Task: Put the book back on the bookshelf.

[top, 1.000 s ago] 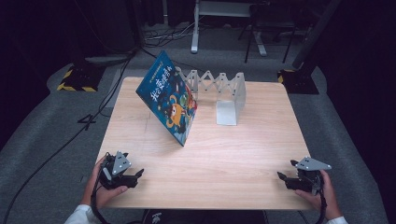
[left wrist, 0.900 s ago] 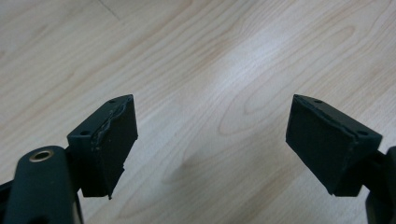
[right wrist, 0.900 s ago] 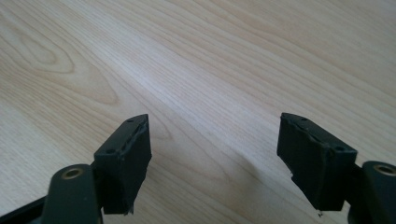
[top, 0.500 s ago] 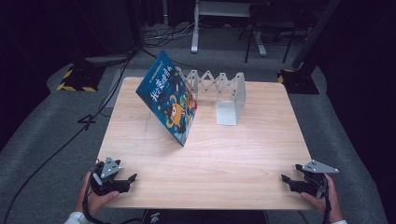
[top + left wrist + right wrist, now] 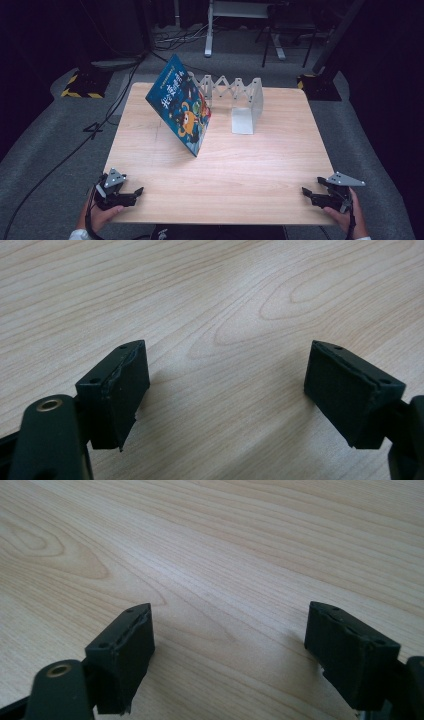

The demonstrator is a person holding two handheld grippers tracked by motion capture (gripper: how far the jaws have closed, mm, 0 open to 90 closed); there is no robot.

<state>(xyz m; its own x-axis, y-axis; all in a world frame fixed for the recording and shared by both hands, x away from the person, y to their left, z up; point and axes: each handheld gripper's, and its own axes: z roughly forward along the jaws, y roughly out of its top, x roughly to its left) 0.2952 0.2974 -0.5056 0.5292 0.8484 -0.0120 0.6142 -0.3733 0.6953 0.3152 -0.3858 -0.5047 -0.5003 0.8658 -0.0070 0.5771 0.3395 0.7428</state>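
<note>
A blue picture book (image 5: 182, 112) stands tilted at the back left of the wooden table (image 5: 250, 175), leaning on a white accordion book rack (image 5: 240, 100). My left gripper (image 5: 136, 196) rests at the table's near left corner, held by a hand and pointing right. Its jaws are open in the left gripper view (image 5: 227, 390), with bare wood between the pads. My right gripper (image 5: 306, 195) sits at the near right corner and points left. Its jaws have just been opening and stand wide in the right gripper view (image 5: 230, 645), with nothing between them.
Grey carpet surrounds the table, with a black cable (image 5: 60, 160) trailing on the left. Stand bases with yellow-black stripes (image 5: 80, 87) and a metal frame (image 5: 240, 30) stand behind the table. A broad stretch of bare wood lies between the grippers and the book.
My left gripper has drawn back a little toward the table's near left corner. The right gripper has hardly shifted. Book and rack stay as they were.
</note>
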